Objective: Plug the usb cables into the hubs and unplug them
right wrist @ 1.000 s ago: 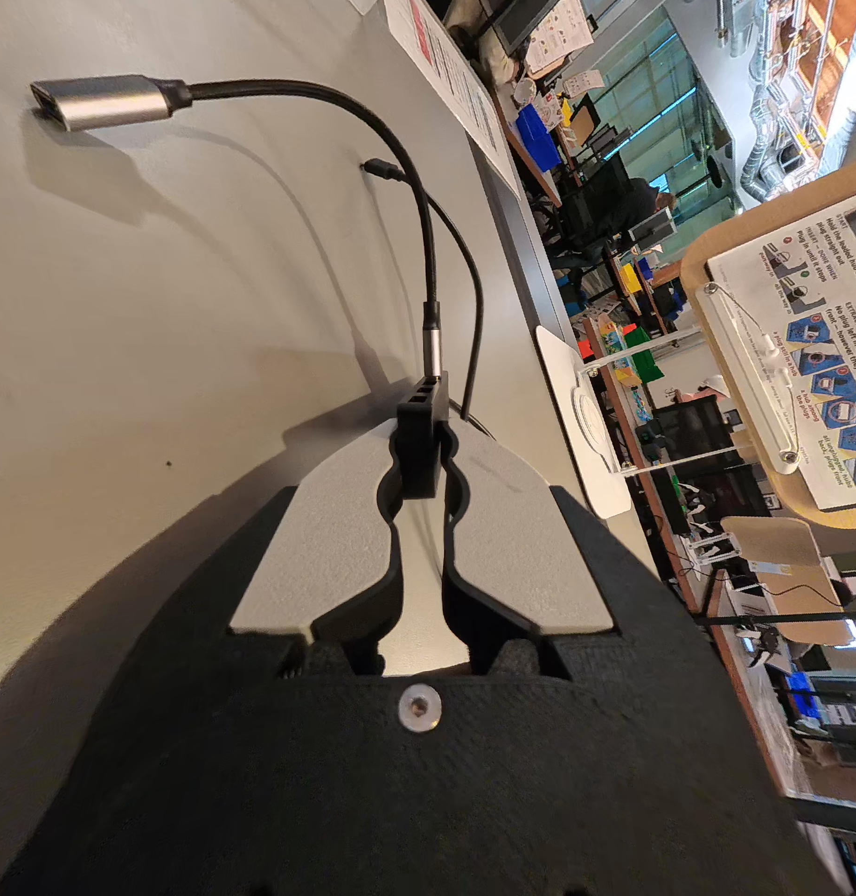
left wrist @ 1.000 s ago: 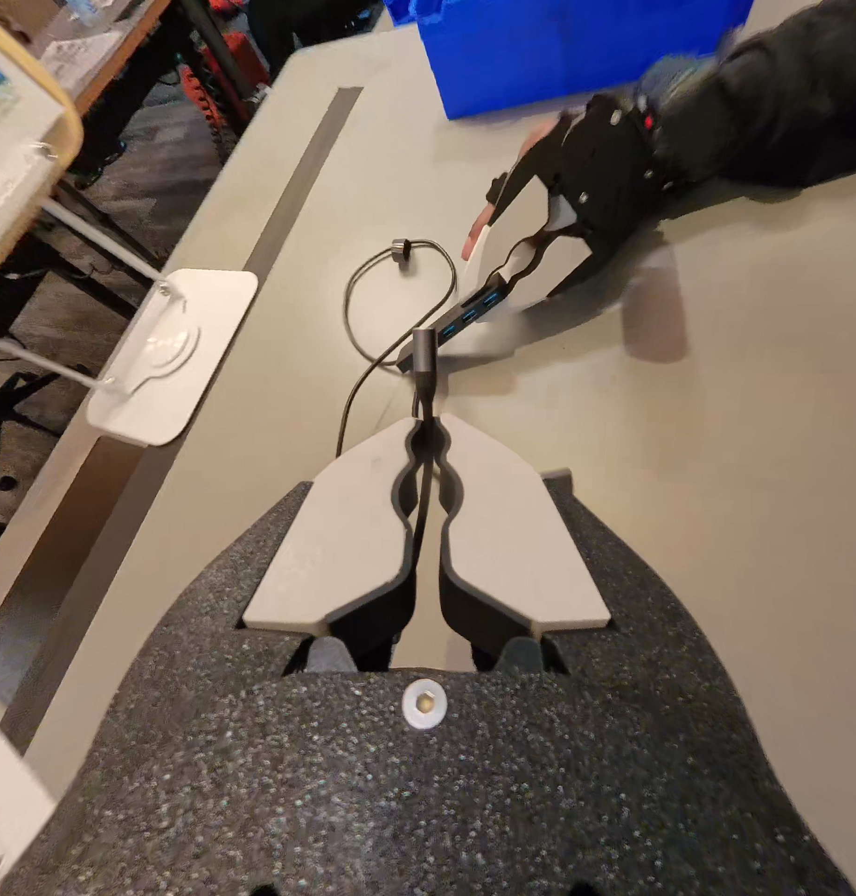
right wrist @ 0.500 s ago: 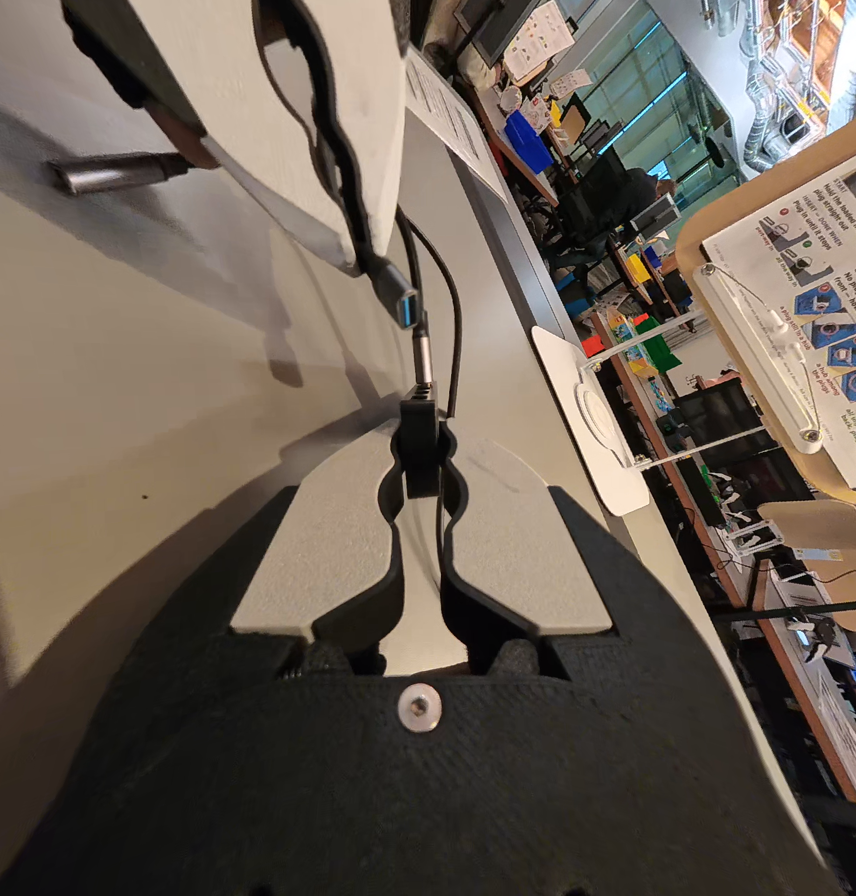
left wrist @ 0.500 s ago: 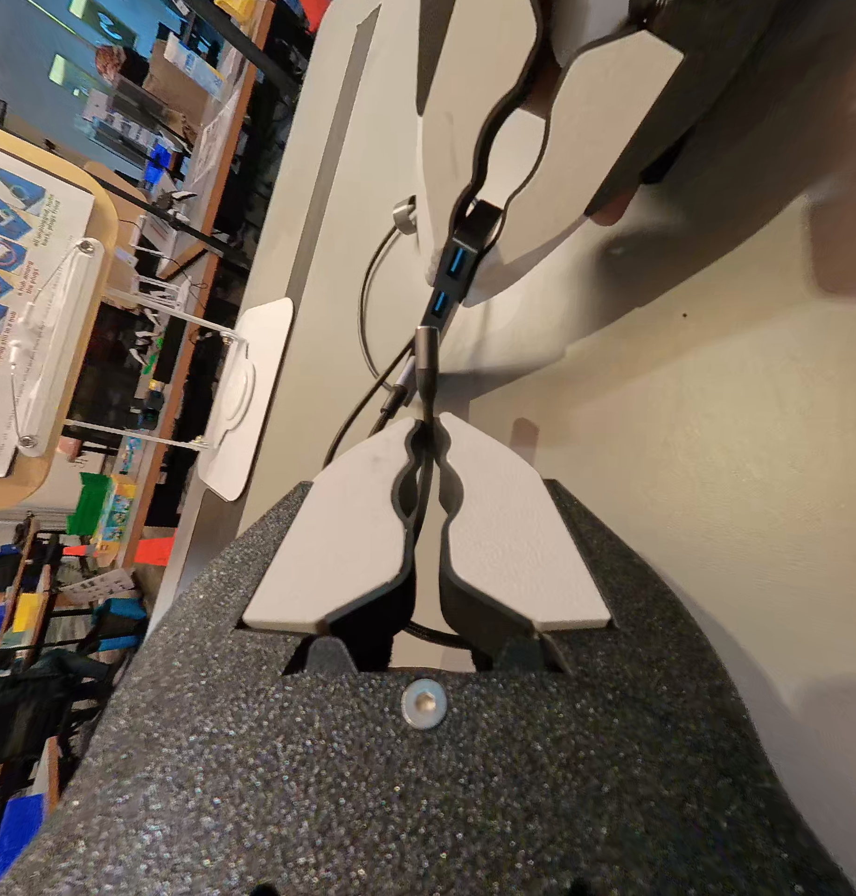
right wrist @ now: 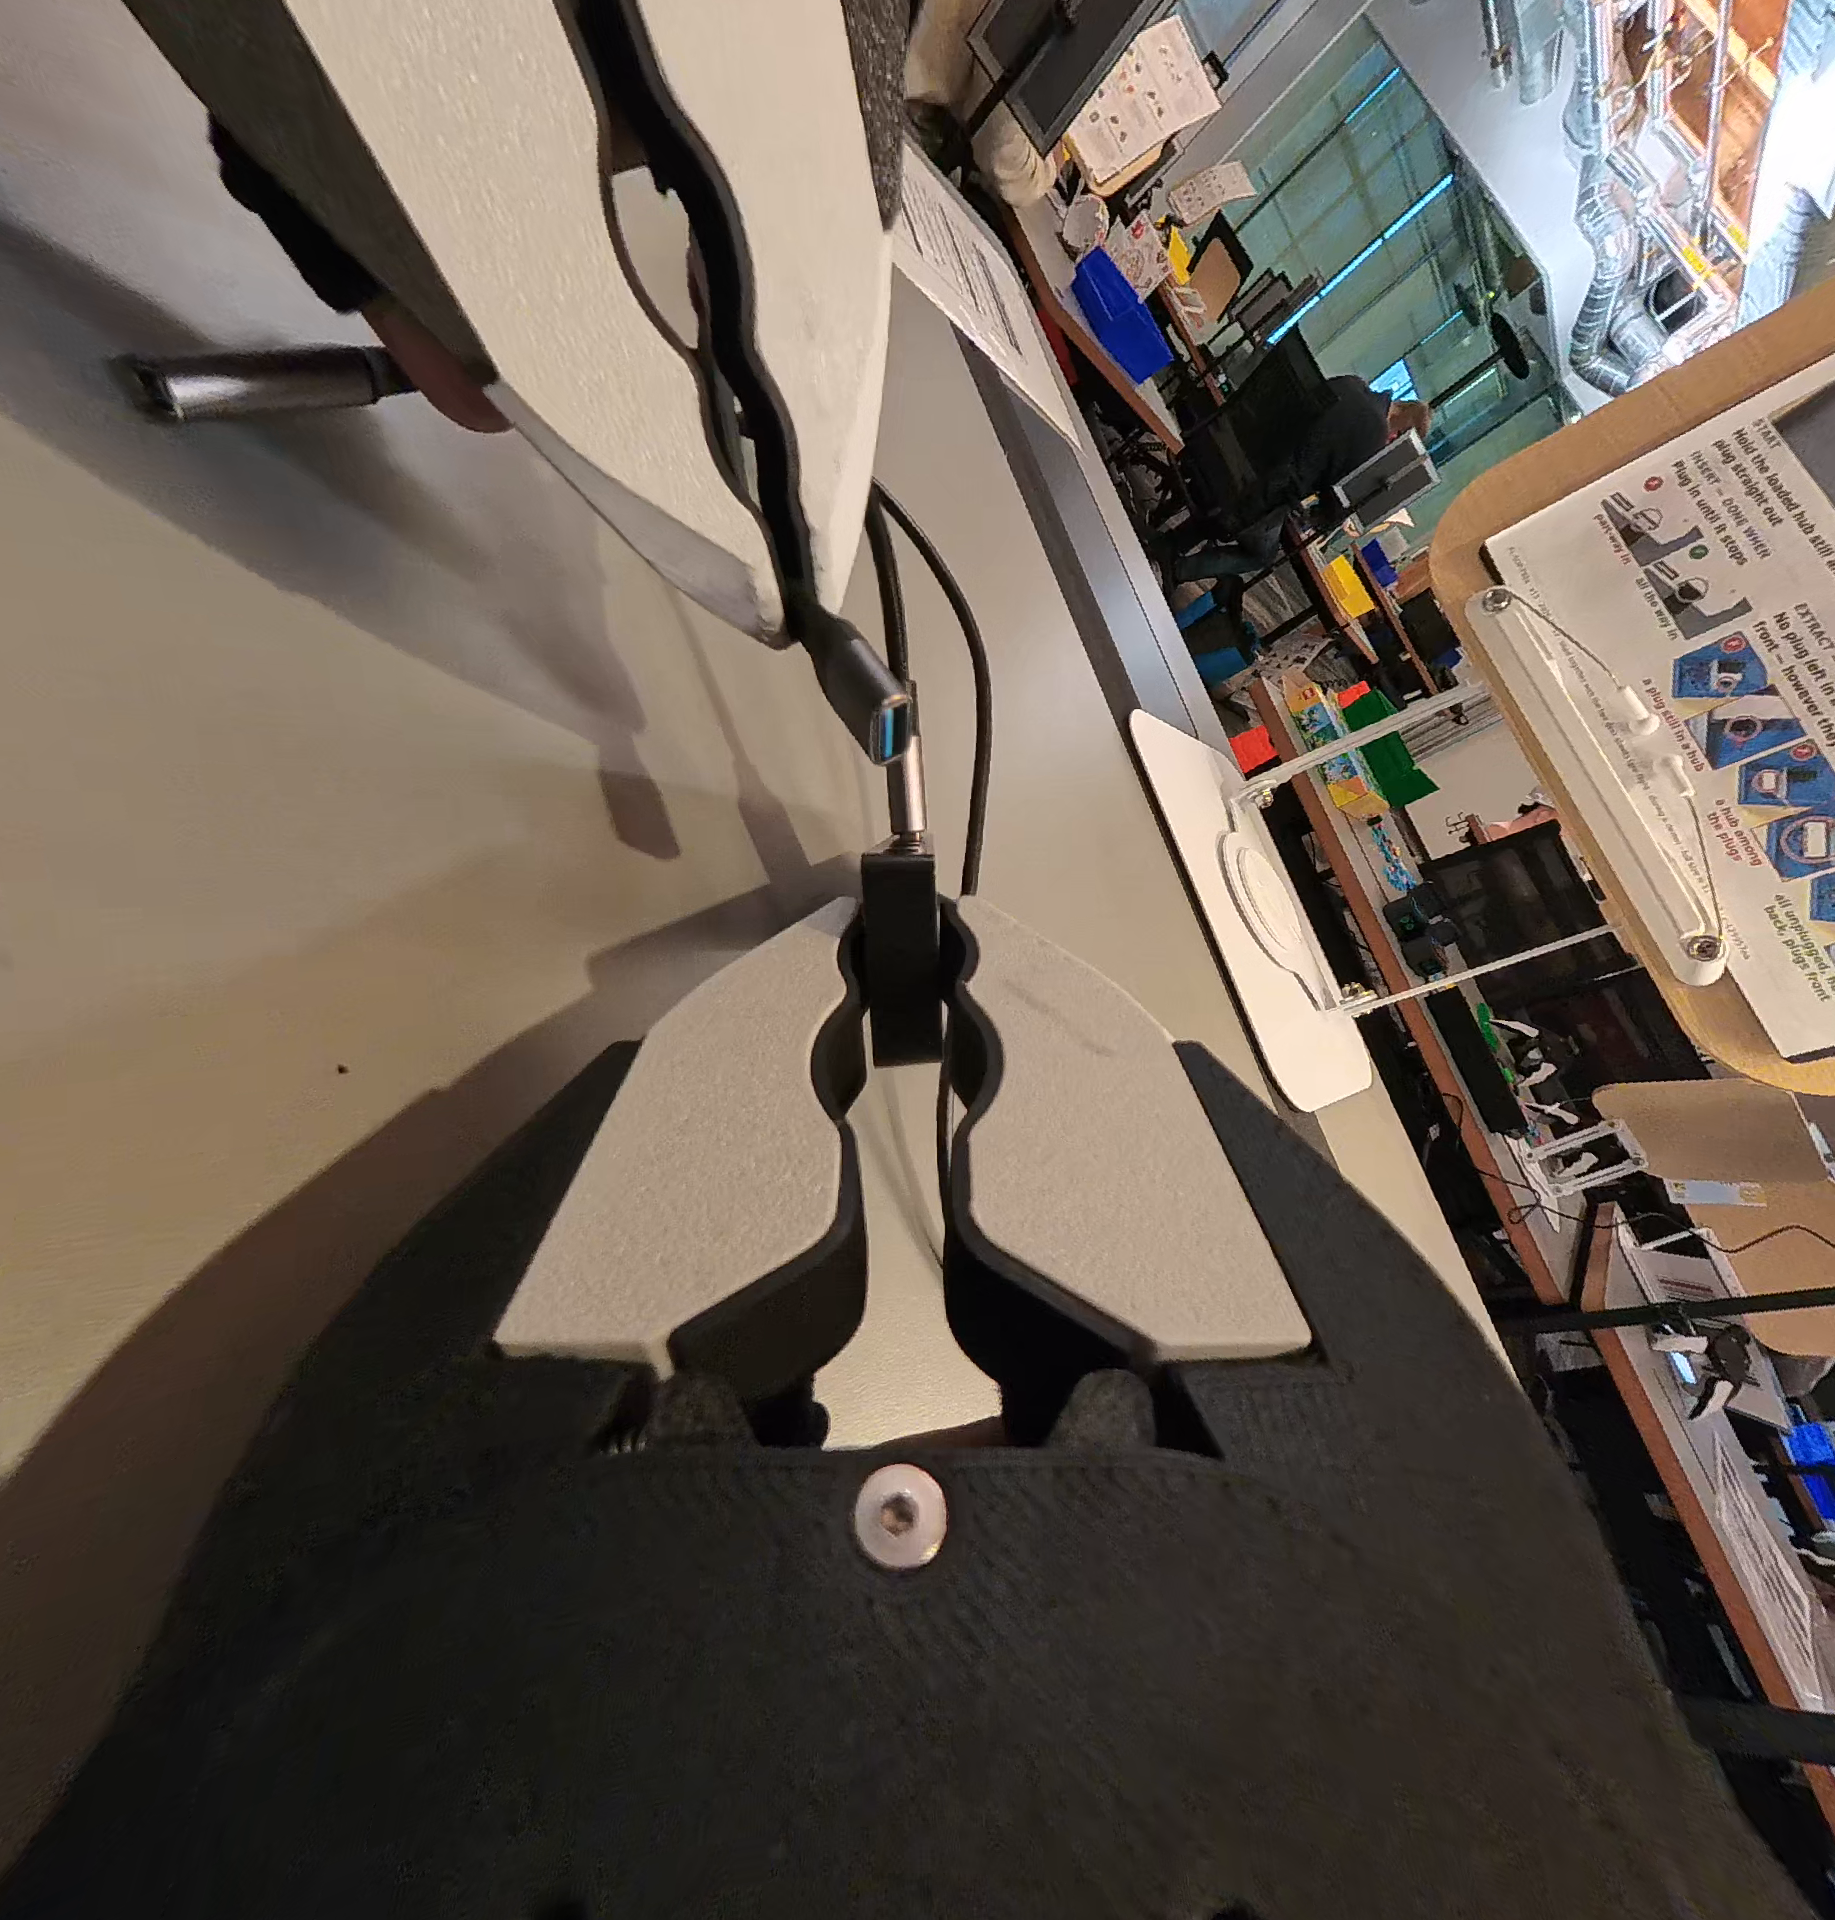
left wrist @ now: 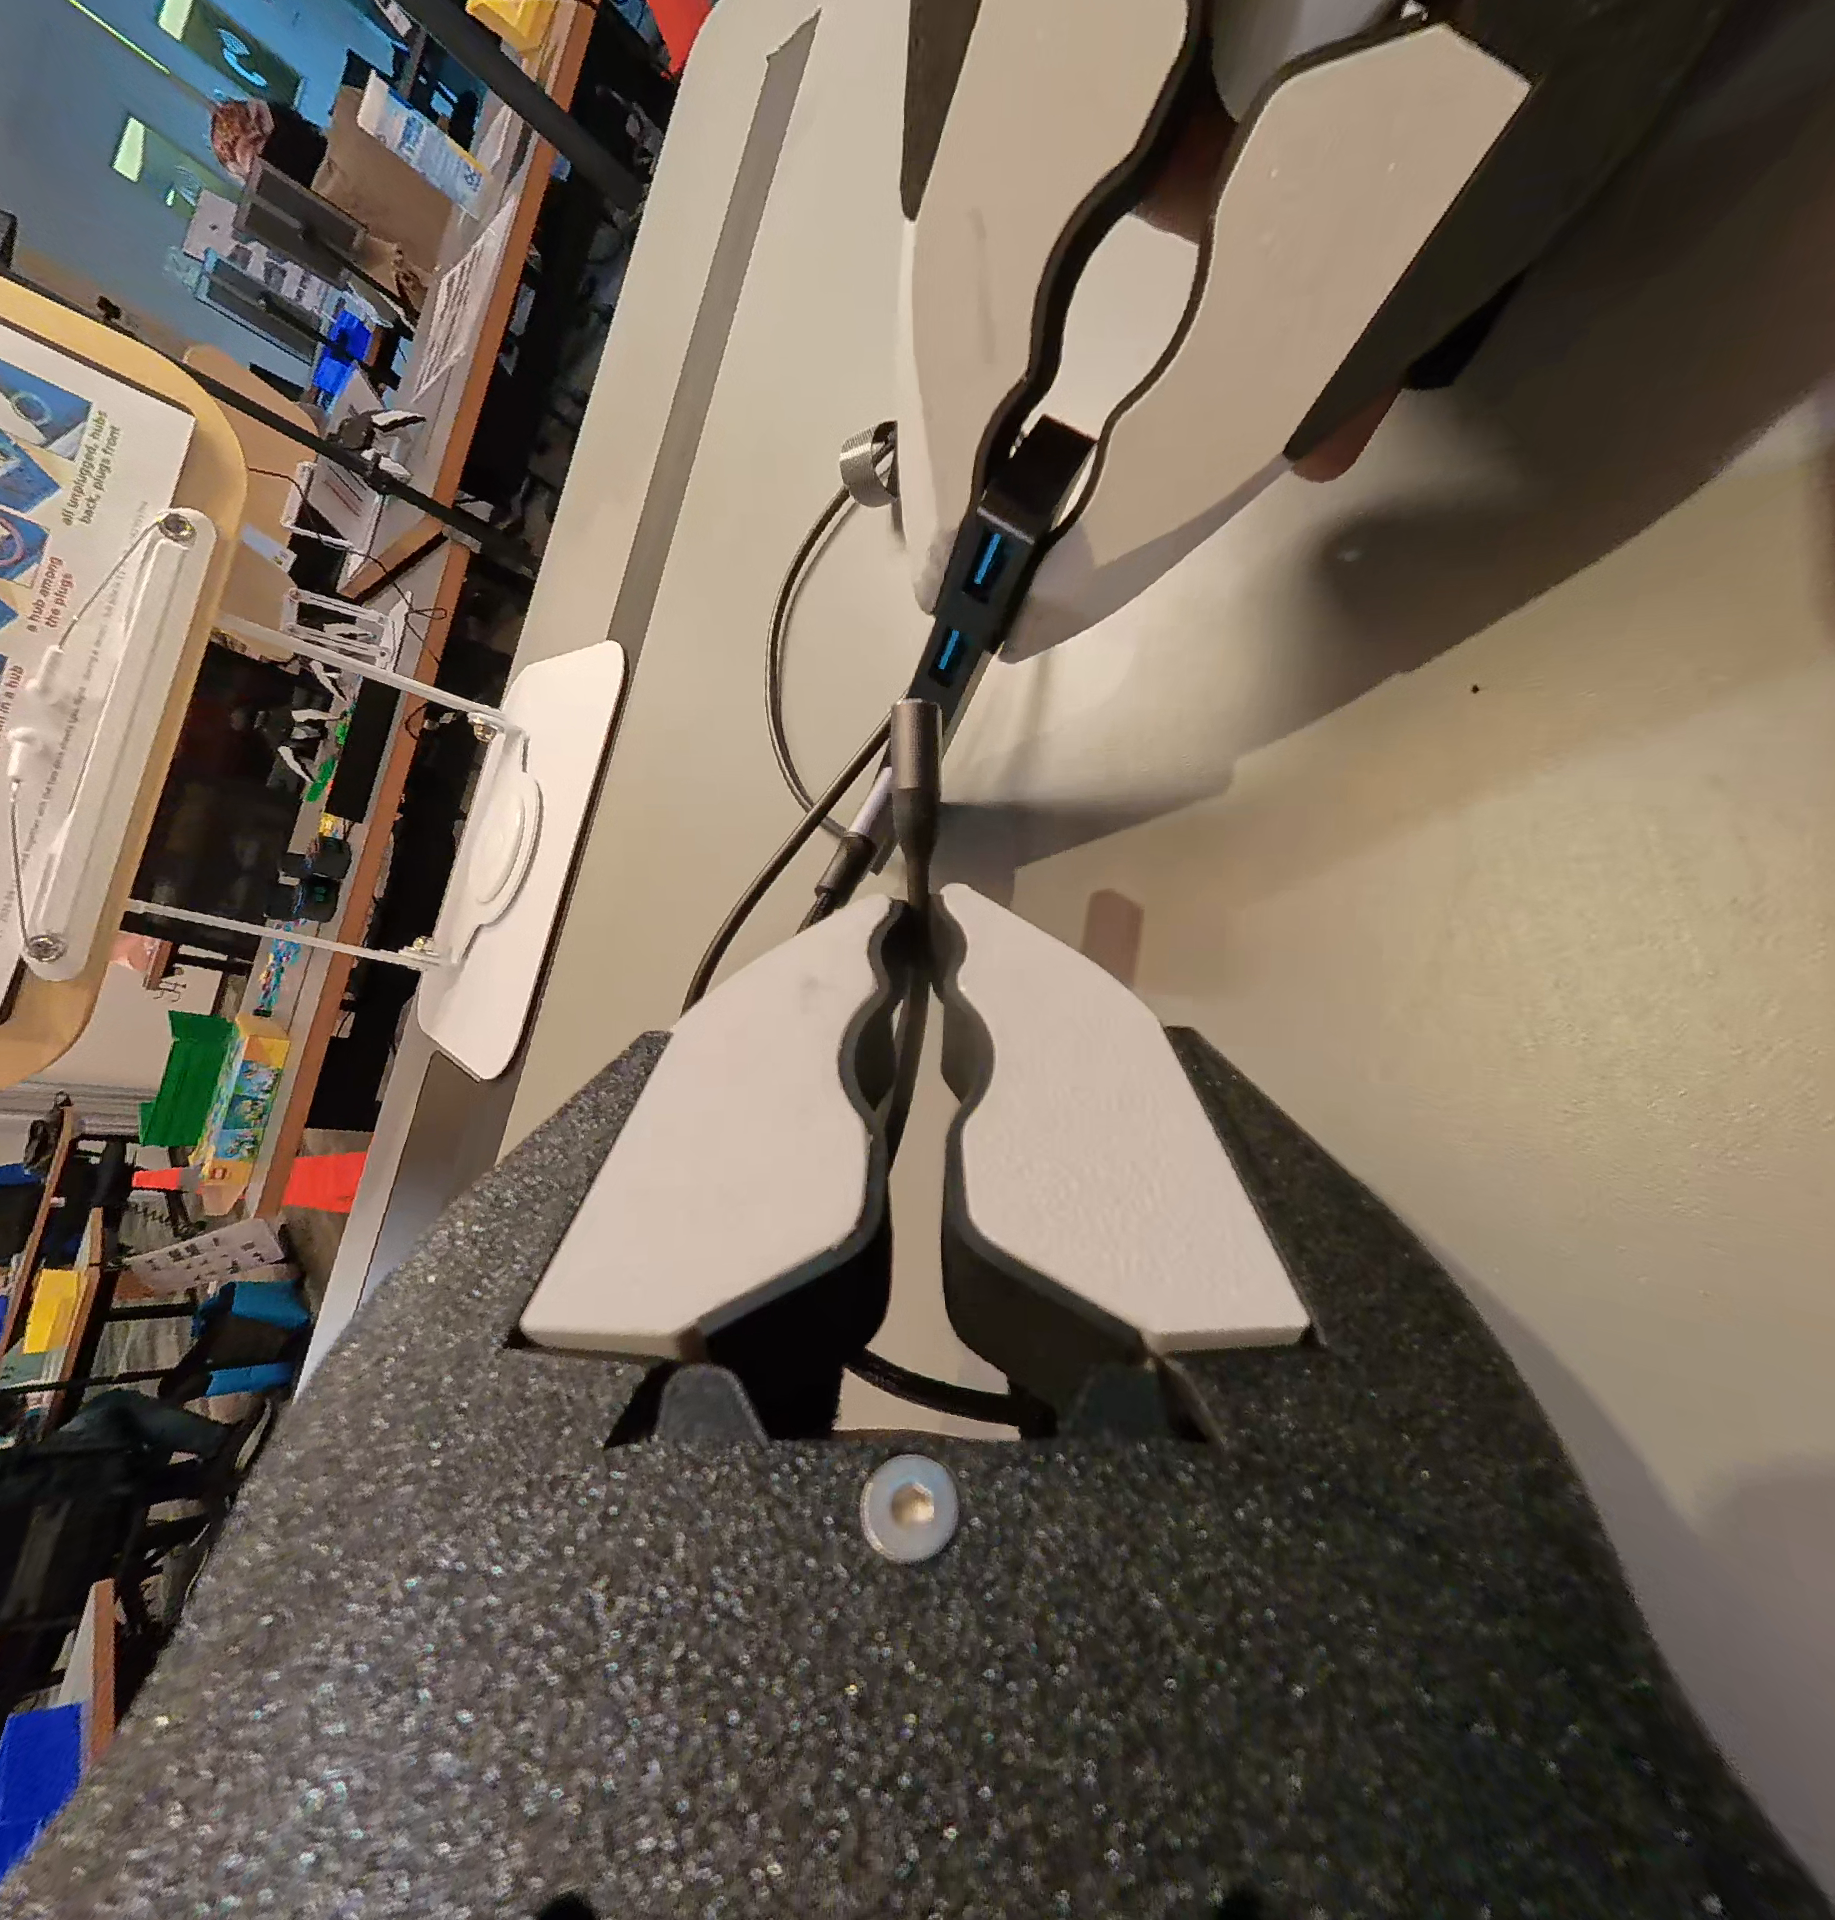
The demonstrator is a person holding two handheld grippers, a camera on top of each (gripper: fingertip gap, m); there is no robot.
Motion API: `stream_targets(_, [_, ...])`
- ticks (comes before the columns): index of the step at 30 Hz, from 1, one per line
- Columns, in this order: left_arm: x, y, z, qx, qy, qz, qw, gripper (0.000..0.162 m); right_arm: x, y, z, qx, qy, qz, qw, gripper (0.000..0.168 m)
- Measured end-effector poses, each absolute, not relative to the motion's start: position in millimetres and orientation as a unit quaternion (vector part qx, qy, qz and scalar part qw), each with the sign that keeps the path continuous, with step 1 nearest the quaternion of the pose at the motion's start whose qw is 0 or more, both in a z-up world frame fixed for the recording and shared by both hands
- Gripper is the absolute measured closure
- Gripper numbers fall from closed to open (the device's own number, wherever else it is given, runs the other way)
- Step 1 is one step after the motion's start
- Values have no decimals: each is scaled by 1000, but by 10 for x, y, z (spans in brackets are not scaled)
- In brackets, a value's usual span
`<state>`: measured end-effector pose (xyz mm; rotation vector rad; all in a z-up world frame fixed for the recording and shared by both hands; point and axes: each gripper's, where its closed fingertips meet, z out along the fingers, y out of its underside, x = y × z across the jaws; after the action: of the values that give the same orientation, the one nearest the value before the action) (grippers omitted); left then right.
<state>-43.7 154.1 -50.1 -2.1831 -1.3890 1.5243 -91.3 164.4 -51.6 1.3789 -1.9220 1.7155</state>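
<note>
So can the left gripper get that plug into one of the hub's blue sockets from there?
Probably yes. The left gripper holds the plug just short of the hub, which the right gripper holds. Two blue sockets look empty, nothing between.

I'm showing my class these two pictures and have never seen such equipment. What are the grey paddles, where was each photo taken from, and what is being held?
No robot here: a person holds a two-finger gripper in each hand, with a camera on each looking along its fingers. In the left camera's picture, the left gripper pinches a cable whose metal plug sticks out ahead. In the right camera's picture, the right gripper clamps a black USB hub. Each picture also shows the other gripper opposite. Below is a grey table with another plug lying on it.
</note>
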Motion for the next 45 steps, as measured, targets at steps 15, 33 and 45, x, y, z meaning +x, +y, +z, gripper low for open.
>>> stream_targets(15, [-205,1357,300,-511,-552,524,400,160,-863,1682,-645,504,-651,554,124,155])
stream_targets(33, [146,1218,850,-287,-495,442,691,159,-565,2194,-870,594,-680,430,-9,120])
stream_targets(45, [-30,1594,1048,-215,-446,352,794,160,-405,1981,-369,533,-603,587,90,131])
